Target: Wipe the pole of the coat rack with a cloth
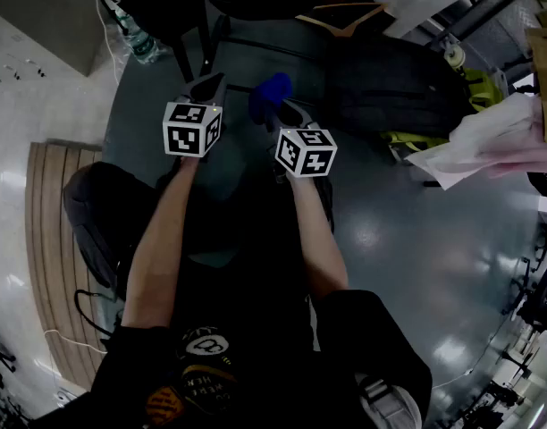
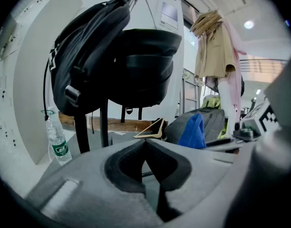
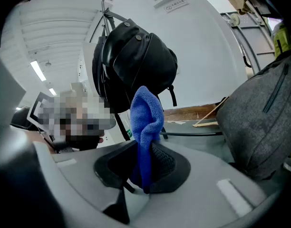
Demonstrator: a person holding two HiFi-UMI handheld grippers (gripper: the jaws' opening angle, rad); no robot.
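- Pinched tight in the right gripper (image 3: 144,172): a blue cloth (image 3: 146,122), standing up past the jaw tips.
- Just to its left, the left gripper (image 2: 145,146), jaws clenched together on nothing.
- Ahead of both, apart from the cloth: the dark pole (image 2: 104,123) of the coat rack, under a hanging black backpack (image 2: 88,56).
- Left of the pole, a water bottle (image 2: 57,144); right of the right gripper, a grey bag (image 3: 259,122).

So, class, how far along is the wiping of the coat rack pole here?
Done: the blue cloth is clamped in the right gripper. In hand: it is held up facing the pole; the left gripper is shut, empty. Left: all the wiping; cloth and pole are not yet touching.
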